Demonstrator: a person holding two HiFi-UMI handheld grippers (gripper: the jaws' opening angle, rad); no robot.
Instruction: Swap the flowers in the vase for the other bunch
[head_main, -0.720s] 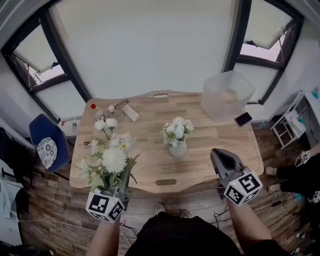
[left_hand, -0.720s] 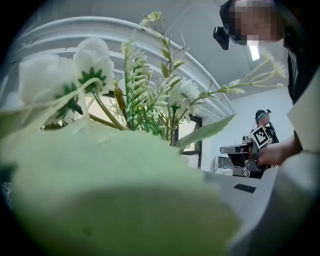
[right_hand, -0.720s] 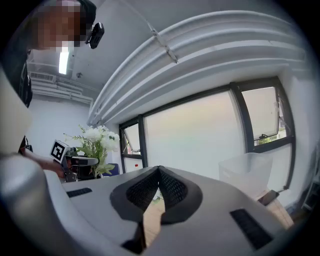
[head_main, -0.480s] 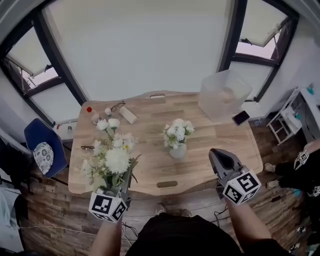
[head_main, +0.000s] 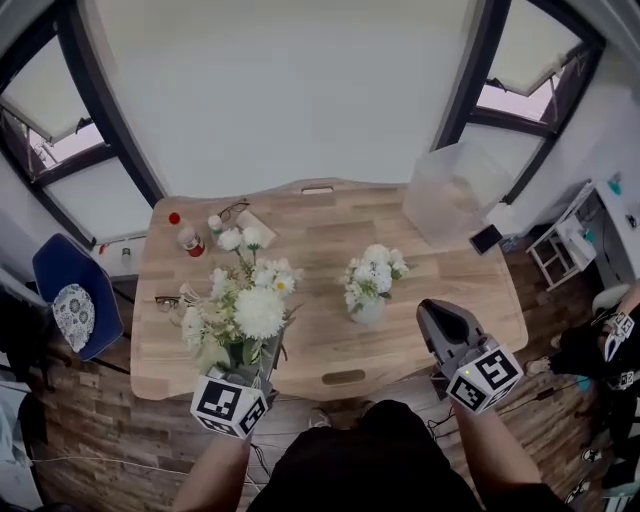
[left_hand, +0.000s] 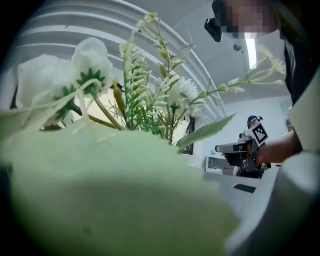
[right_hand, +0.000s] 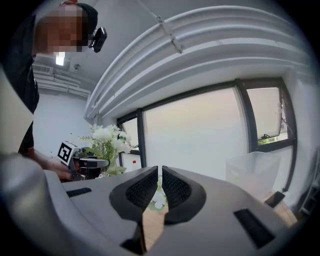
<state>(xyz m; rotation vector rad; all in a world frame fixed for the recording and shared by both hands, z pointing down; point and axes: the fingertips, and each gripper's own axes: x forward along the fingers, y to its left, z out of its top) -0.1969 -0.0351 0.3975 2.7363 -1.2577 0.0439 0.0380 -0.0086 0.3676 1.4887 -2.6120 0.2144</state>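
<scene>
A small pale vase (head_main: 366, 310) with a bunch of white flowers (head_main: 373, 276) stands mid-table. My left gripper (head_main: 250, 370) is near the table's front left edge, shut on the stems of a second, larger bunch of white flowers (head_main: 250, 305) that stands upright from it. That bunch (left_hand: 150, 95) fills the left gripper view and hides the jaws. My right gripper (head_main: 432, 308) hovers to the right of the vase, shut and empty. In the right gripper view its jaws (right_hand: 160, 176) meet with nothing between them, and the left gripper (right_hand: 85, 163) with its bunch (right_hand: 106, 139) shows at the left.
The wooden table (head_main: 320, 235) carries a clear plastic box (head_main: 455, 190) and a phone (head_main: 487, 238) at the back right. A red-capped bottle (head_main: 189, 240), glasses (head_main: 235, 210) and a white block (head_main: 260, 228) lie at the back left. A blue chair (head_main: 65, 300) stands left of the table.
The whole scene has slid a little right in the head view. The left gripper still holds its bunch and the right stays shut; neither has visibly shifted relative to the vase.
</scene>
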